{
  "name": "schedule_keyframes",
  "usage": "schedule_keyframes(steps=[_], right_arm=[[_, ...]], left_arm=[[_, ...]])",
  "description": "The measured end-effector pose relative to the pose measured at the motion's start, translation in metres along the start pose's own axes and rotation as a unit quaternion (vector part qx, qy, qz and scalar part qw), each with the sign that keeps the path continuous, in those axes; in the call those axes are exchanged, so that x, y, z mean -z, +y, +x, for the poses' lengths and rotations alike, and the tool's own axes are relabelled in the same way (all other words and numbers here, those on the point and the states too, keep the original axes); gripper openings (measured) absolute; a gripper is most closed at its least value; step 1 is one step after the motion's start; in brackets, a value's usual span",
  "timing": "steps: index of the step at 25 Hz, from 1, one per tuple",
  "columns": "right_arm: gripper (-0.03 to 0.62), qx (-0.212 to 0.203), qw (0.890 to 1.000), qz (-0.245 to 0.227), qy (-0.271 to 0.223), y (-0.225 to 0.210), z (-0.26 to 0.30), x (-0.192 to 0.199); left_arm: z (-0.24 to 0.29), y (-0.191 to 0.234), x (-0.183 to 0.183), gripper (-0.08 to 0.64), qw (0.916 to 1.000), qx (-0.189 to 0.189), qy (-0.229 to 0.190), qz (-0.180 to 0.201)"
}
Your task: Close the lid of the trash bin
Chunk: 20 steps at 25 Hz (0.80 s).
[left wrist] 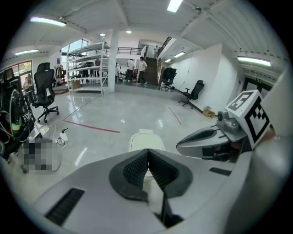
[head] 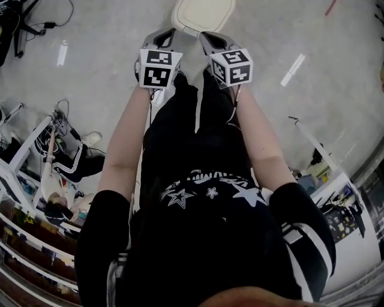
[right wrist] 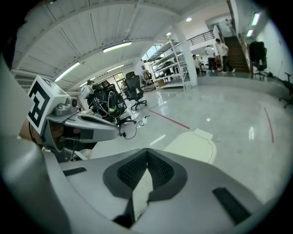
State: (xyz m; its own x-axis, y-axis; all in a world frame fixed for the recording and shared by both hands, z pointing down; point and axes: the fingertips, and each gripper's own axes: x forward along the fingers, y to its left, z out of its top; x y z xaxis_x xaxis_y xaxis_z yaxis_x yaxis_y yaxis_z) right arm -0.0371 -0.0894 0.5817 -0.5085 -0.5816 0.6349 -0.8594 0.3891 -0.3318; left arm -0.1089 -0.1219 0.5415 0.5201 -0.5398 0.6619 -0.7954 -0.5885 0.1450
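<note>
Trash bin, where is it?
The trash bin stands on the floor at the head view's top middle, just beyond the tips of the left gripper and right gripper.

The left arm (head: 123,150) and the right arm (head: 261,144) both reach out in front, bare below the elbows. The left gripper (head: 161,39) and the right gripper (head: 211,41) sit side by side, near each other. Each has its jaws pressed together, with nothing between them.
</note>
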Motion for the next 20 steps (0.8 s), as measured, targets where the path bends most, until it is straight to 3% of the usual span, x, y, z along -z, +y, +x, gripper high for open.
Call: schedule_keyframes(steps=[6, 13, 20], right_arm=[[0.006, 0.034, 0.999, 0.014, -0.037, 0.011, -0.062, -0.028], [0.006, 0.030, 0.995, 0.031, -0.092, 0.005, -0.123, -0.053], [0.006, -0.004, 0.993, -0.028, -0.119, 0.028, -0.172, -0.058]], left_arm=[[-0.060, -0.019, -0.022, 0.012, 0.9996, 0.009, -0.024, -0.014], [-0.108, -0.046, -0.056, 0.012, 0.9965, -0.019, -0.075, -0.031], [-0.156, -0.079, -0.071, 0.012, 0.9895, -0.058, -0.128, -0.034]])
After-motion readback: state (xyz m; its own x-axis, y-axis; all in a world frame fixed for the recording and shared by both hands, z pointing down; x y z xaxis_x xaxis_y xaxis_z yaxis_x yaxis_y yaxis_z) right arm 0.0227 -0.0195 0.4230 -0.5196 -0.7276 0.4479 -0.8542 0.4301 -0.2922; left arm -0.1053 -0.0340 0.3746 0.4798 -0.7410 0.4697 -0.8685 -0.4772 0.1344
